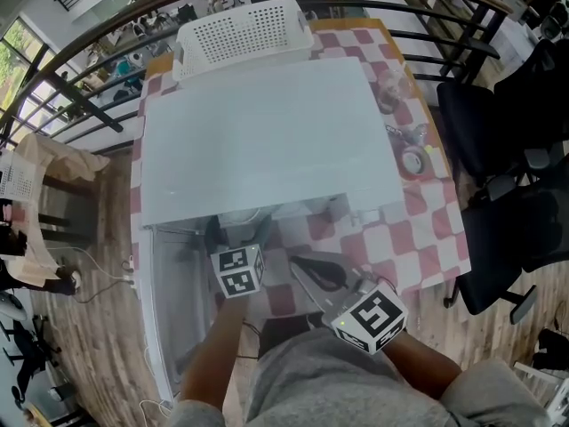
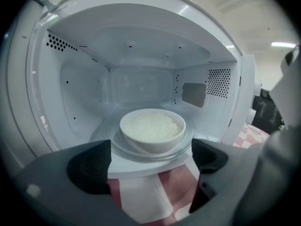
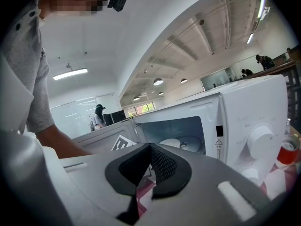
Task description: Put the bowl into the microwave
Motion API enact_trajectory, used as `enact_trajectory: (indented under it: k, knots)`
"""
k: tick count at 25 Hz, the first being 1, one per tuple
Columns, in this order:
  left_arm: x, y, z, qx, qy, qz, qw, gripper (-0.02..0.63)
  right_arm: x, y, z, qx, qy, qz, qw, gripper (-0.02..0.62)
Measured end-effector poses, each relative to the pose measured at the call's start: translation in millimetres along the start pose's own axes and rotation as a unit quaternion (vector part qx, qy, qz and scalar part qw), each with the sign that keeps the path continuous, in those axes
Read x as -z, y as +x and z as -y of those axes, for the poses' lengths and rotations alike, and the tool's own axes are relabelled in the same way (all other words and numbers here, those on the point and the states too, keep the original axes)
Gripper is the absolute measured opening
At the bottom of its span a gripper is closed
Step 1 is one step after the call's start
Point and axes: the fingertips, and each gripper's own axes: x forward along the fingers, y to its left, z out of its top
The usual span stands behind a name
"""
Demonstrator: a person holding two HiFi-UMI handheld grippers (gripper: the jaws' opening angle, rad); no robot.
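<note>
A white bowl (image 2: 151, 130) filled with rice sits on the glass turntable (image 2: 184, 145) inside the open white microwave (image 1: 267, 136). My left gripper (image 2: 153, 161) is open just in front of the cavity, a little short of the bowl, with nothing between its jaws. In the head view the left gripper (image 1: 238, 234) points under the microwave's top edge, which hides the bowl. My right gripper (image 3: 149, 167) is shut and empty, held back to the right of the left one; the bowl (image 3: 172, 144) shows past it. In the head view the right gripper (image 1: 307, 267) hovers over the checked cloth.
The microwave door (image 1: 164, 314) hangs open to the left. Its control knob (image 3: 260, 138) is on the right panel, with a red can (image 3: 287, 152) beside it. A white basket (image 1: 244, 29) stands behind the microwave. Small jars (image 1: 409, 154) and black chairs (image 1: 498, 194) are at the right.
</note>
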Motion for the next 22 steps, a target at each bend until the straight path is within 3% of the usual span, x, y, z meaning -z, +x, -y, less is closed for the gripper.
enact_trajectory:
  k: [9, 15, 22]
  knots:
    - [0, -51, 6, -0.015, 0.014, 0.028, 0.9994, 0.523, -8, -21, 6, 0.013, -0.026, 0.002, 1.000, -0.002]
    - [-13, -111, 44, 0.039, 0.042, 0.069, 0.9960, 0.491, -20, -50, 23, 0.036, -0.051, 0.004, 0.998, -0.002]
    - [-33, -175, 86, 0.081, 0.038, 0.114, 0.9894, 0.434, -28, -99, 47, 0.088, -0.061, 0.009, 0.994, -0.002]
